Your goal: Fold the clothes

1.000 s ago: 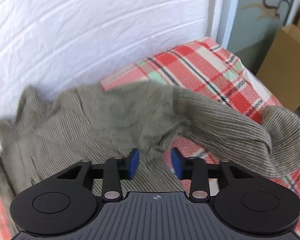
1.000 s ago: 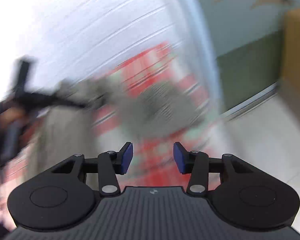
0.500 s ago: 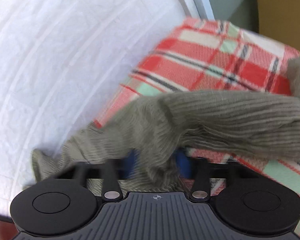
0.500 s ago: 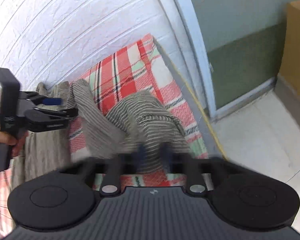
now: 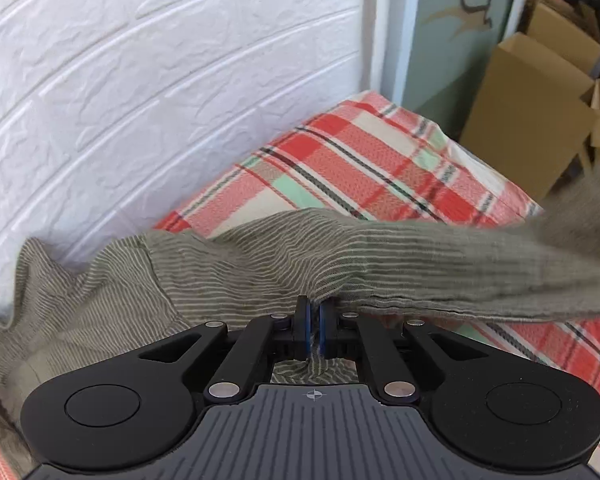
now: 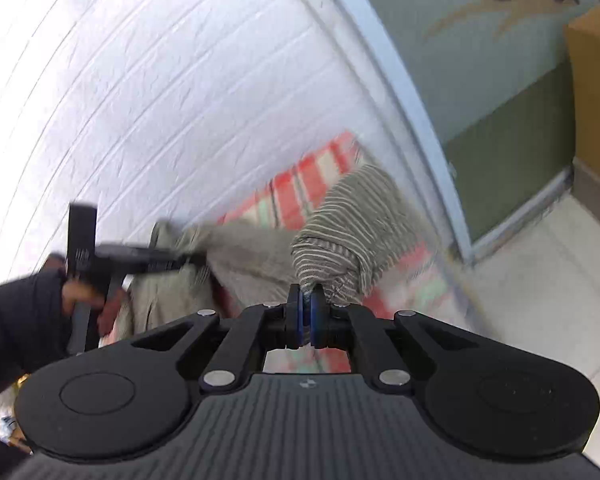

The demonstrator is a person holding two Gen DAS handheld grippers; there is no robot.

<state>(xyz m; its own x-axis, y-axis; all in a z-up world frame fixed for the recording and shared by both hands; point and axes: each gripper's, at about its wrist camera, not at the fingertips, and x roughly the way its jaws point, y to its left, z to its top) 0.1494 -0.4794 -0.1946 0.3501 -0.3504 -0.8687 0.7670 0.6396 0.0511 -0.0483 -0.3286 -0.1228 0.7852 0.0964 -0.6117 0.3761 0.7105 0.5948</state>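
The olive striped garment point(image 5: 260, 264) lies crumpled across a bed covered by a red plaid blanket point(image 5: 360, 160), bunched against the white textured wall point(image 5: 140, 80), with one long part drawn out to the right and lifted off the blanket. The left gripper point(image 5: 313, 320) has its jaws closed on a pinch of the fabric near the middle of the garment's near edge; cloth bulges on both sides of the blue pads. The right gripper point(image 6: 306, 312) likewise has its jaws clamped on a gathered knot of the striped cloth at the other end, so the garment hangs between the two grips, apart from the bulk resting at the wall. In the right wrist view the left gripper point(image 6: 180, 258) shows blurred, carried by a hand point(image 6: 84, 296) in a dark sleeve point(image 6: 16, 320). The step in hand looks like raising and spreading the garment so it can be laid flat for a first fold. To do that well, both grips should stay firm and rise evenly, drawing apart until the cloth between them is taut but not strained, and the heaped part should clear the wall before being set down. Each pinch seems to take several layers, so a seam or hem may be trapped and the piece could open crooked. Cardboard boxes point(image 5: 532, 112) stand beyond the bed, well clear.
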